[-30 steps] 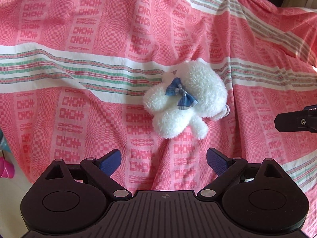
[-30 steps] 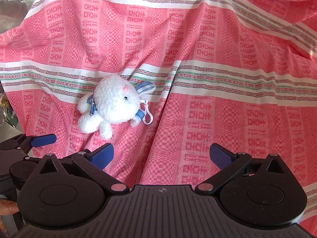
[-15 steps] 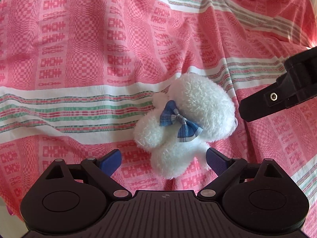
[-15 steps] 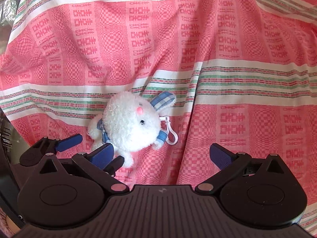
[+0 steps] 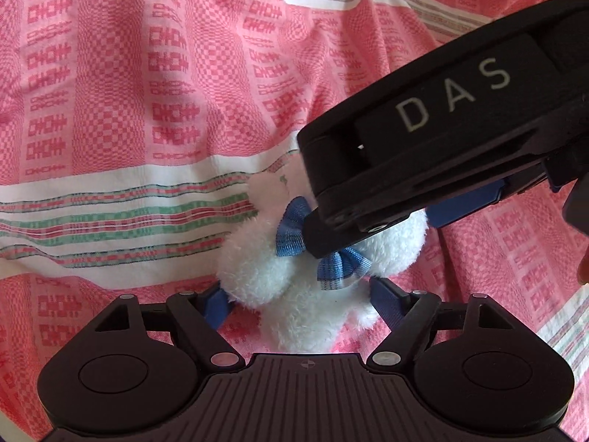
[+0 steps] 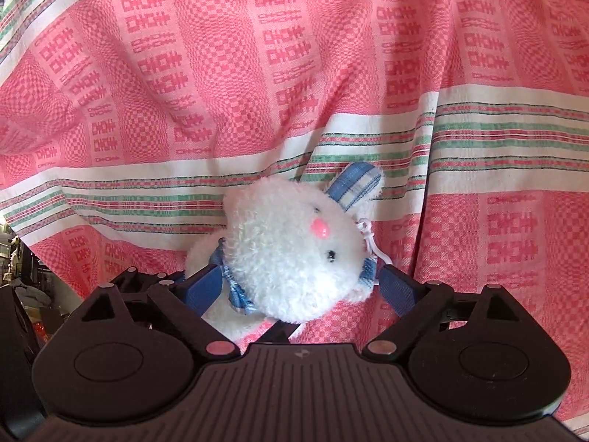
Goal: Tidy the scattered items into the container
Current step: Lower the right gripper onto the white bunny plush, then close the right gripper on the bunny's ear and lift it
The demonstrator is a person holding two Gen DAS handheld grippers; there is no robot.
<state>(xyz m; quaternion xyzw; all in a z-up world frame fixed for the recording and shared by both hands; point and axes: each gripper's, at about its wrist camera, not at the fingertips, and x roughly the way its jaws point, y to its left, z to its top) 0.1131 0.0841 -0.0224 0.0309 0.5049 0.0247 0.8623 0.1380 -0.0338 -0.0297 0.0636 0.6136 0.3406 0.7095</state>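
Note:
A small white plush bunny with blue plaid ears, a blue bow and a white clip loop lies on a pink patterned cloth. In the left wrist view the bunny lies between the open fingers of my left gripper, its blue pads on either side of the bunny's body. My right gripper is open too, its blue pads flanking the bunny's head. In the left wrist view the right gripper's black body marked "DAS" reaches in from the right over the bunny. No container is in view.
The pink cloth with white, green and red stripes covers the whole surface and is rumpled into folds. At the far left edge of the right wrist view, dark clutter shows beyond the cloth's edge.
Both grippers have moved in on the bunny from opposite sides. The bunny now lies between both pairs of fingers. The right gripper now fills the upper right of the left wrist view.

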